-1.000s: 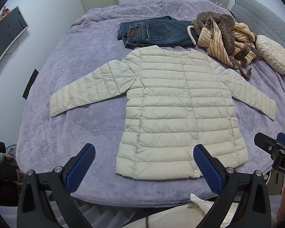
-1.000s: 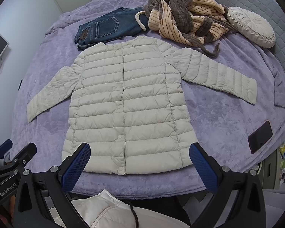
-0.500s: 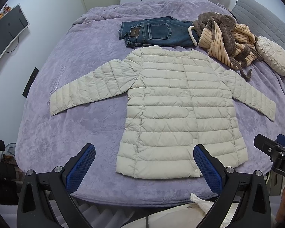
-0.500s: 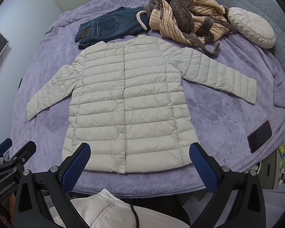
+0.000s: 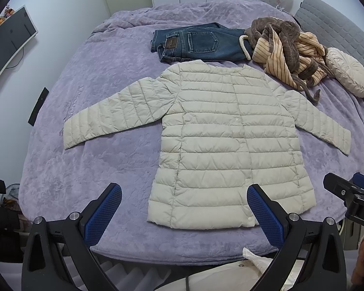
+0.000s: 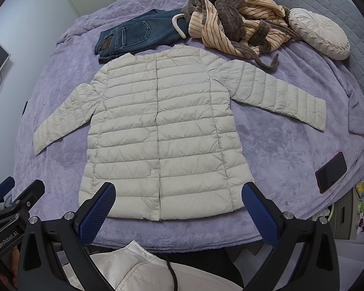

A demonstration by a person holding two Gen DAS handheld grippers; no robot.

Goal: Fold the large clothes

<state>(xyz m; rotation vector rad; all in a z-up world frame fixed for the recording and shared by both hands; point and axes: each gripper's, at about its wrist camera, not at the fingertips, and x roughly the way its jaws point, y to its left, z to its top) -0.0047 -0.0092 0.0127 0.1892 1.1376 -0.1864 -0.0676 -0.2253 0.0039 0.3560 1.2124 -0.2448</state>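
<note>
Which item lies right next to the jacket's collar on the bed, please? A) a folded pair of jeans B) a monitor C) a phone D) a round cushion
A: the jeans lie folded on the purple bed just beyond the collar of the spread-out jacket, while the round cushion sits farther off to the side.

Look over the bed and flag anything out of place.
The striped robe lies in a crumpled heap beyond the flat jacket, part of it over the folded jeans. A phone lies near the bed's right edge.
</note>
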